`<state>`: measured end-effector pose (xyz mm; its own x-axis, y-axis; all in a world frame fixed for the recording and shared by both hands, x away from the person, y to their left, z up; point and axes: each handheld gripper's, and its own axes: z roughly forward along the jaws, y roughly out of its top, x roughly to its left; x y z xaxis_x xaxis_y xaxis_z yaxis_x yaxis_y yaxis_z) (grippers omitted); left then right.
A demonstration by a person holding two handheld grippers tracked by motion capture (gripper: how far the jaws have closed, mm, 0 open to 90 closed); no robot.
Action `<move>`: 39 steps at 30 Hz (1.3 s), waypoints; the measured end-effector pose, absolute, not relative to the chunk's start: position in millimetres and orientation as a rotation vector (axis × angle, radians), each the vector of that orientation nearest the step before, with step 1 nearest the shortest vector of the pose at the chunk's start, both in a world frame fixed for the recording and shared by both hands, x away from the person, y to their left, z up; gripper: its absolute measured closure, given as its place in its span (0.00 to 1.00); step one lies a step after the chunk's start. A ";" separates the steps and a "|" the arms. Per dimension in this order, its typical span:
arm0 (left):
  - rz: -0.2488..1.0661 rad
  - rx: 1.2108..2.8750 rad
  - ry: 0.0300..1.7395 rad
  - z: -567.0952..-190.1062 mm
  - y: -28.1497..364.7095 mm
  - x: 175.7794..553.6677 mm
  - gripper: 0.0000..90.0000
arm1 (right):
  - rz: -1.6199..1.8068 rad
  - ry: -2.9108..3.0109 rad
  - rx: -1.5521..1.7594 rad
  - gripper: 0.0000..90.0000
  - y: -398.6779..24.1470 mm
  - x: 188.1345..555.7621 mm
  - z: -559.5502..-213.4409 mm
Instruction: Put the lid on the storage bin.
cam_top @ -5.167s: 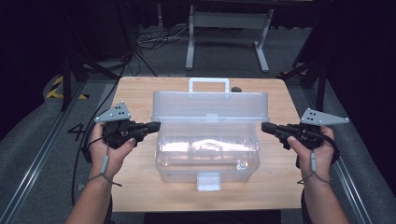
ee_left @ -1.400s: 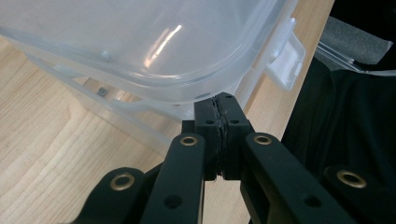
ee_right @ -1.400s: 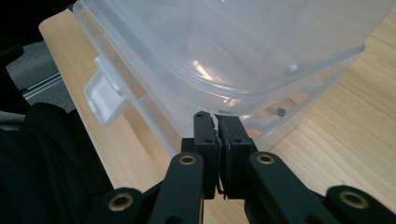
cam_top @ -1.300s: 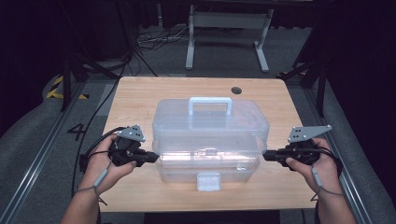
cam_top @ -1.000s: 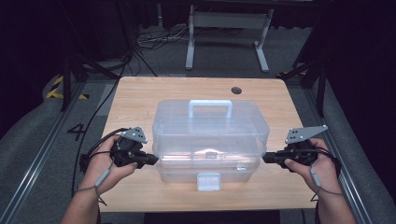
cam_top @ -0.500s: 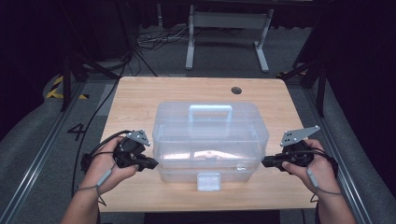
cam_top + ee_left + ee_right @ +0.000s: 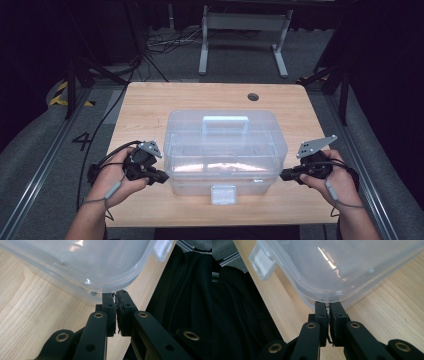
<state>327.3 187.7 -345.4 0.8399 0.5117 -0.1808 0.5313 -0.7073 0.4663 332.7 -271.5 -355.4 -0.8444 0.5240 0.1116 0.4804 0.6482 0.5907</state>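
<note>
A clear plastic box (image 7: 225,150) stands on the wooden table (image 7: 150,105) with its lid down and the handle (image 7: 225,122) on top. My left gripper (image 7: 164,178) sits at the box's front left corner. In the left gripper view its tips (image 7: 115,293) meet the lid's rim (image 7: 105,287). Its jaws have just been opening a hair, with a thin slit and nothing seen in it. My right gripper (image 7: 282,175) mirrors it at the front right corner, tips (image 7: 328,304) tucked against the rim (image 7: 324,298), jaws together.
A white latch (image 7: 223,194) hangs at the box's front middle, near the table's front edge. A round hole (image 7: 253,96) lies in the tabletop at the back right. Bare wood runs behind and beside the box. A metal stand (image 7: 245,30) and cables are on the floor beyond.
The lid stood upright five seconds ago and now lies shut on the box. Both hands came down and toward the table's front edge with it; over the last second they sank only slightly.
</note>
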 end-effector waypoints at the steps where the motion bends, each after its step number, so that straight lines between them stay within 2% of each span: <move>1: -0.053 2.510 0.767 -346.0 187.1 327.3 0.95 | 0.961 2.791 0.843 0.96 -270.8 332.8 -355.8; 39: -0.087 2.606 0.763 -354.6 181.4 327.7 0.93 | 0.825 2.885 0.837 0.93 -266.3 336.9 -367.7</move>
<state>327.7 181.4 -354.6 0.8471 0.5019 -0.1746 0.5283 -0.7601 0.3783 336.9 -266.3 -367.7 -0.8552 0.5047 0.1177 0.4907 0.7154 0.4975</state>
